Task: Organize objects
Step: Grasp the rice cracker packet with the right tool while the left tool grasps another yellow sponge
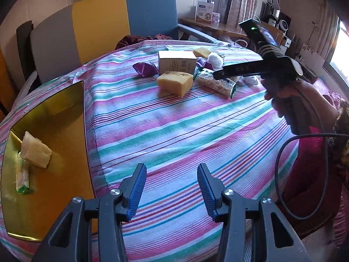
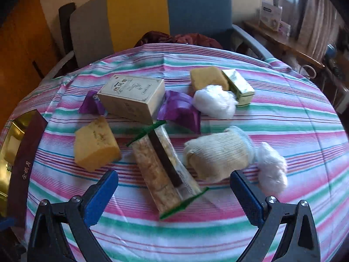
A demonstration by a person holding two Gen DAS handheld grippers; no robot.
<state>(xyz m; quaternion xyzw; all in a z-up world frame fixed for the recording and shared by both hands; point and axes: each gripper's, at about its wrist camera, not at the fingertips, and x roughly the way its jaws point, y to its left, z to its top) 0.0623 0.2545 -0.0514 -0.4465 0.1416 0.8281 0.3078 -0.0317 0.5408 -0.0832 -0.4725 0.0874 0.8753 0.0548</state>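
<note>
A gold tray (image 1: pixel 56 113) lies at the left of the striped table and holds a yellow cake piece (image 1: pixel 36 152) and a clear green-ended packet (image 1: pixel 21 174). My left gripper (image 1: pixel 172 185) is open and empty beside it. My right gripper (image 2: pixel 174 196) is open wide, just above a long clear snack packet (image 2: pixel 161 170). Around that lie a yellow cake block (image 2: pixel 94 146), a beige box (image 2: pixel 133 97), purple wrappers (image 2: pixel 181 109), a cream roll (image 2: pixel 216 155), white cotton balls (image 2: pixel 214 101), a second cake block (image 2: pixel 207 77) and a gold box (image 2: pixel 238 85).
Grey, yellow and blue chair backs (image 1: pixel 98 24) stand behind the table. A wooden desk (image 1: pixel 209 27) with boxes is at the back right. The tray's dark rim (image 2: pixel 26 152) shows at the left of the right wrist view. A cable (image 1: pixel 281 174) hangs from the right gripper.
</note>
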